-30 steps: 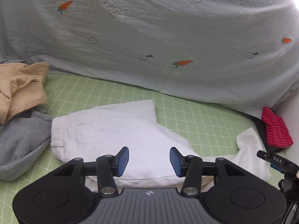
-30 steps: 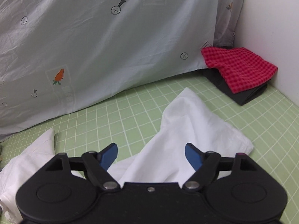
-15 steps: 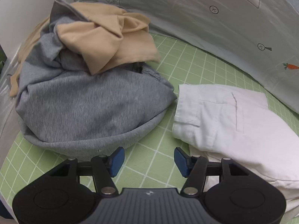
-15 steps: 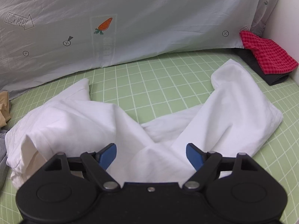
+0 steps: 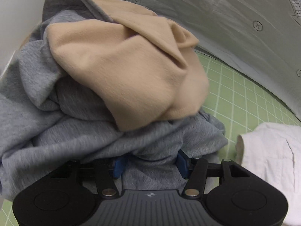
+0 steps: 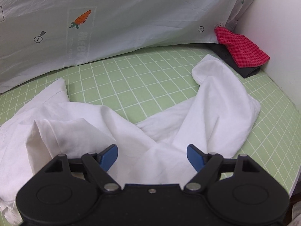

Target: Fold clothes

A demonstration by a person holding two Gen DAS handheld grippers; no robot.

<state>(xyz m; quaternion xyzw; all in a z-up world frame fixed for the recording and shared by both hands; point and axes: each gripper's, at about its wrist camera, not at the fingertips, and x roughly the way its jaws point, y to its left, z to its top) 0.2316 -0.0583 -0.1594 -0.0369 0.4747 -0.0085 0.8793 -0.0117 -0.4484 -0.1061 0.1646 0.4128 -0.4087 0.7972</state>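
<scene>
**Grippers Poised Over Laundry on Green Cutting Mat**

The left gripper (image 5: 150, 164) pressed into a heap of grey sweatshirt fabric (image 5: 79, 135) that filled the left and centre of the left wrist view, its blue fingertips (image 5: 118, 164) set wide apart and partly buried in the cloth, with grey folds lying between them but nothing clamped. A tan garment (image 5: 128, 71) sat crumpled on top of the grey pile in the upper centre of the frame. At the lower right edge lay part of the white trousers (image 5: 270, 162), just beside the grey heap, on the green gridded mat (image 5: 242, 101). A pale printed sheet (image 5: 225, 15) hung across the upper right.

In the right wrist view, the right gripper (image 6: 152, 155) hovered low over the white trousers (image 6: 216, 113), its jaws spread wide and holding nothing. The trousers sprawled across the lower half of the frame, one leg reaching toward the upper right, the waist end bunched at the lower left. The mat (image 6: 131, 79) showed bare in the centre, between the two white sections. Behind it hung the pale sheet (image 6: 131, 13), printed with a carrot (image 6: 81, 18) at upper left. At the far right, against a white wall (image 6: 278, 28), a red checked cloth (image 6: 240, 49) rested on a dark folded garment (image 6: 244, 69), close to the tip of the trouser leg but apart from it.
</scene>
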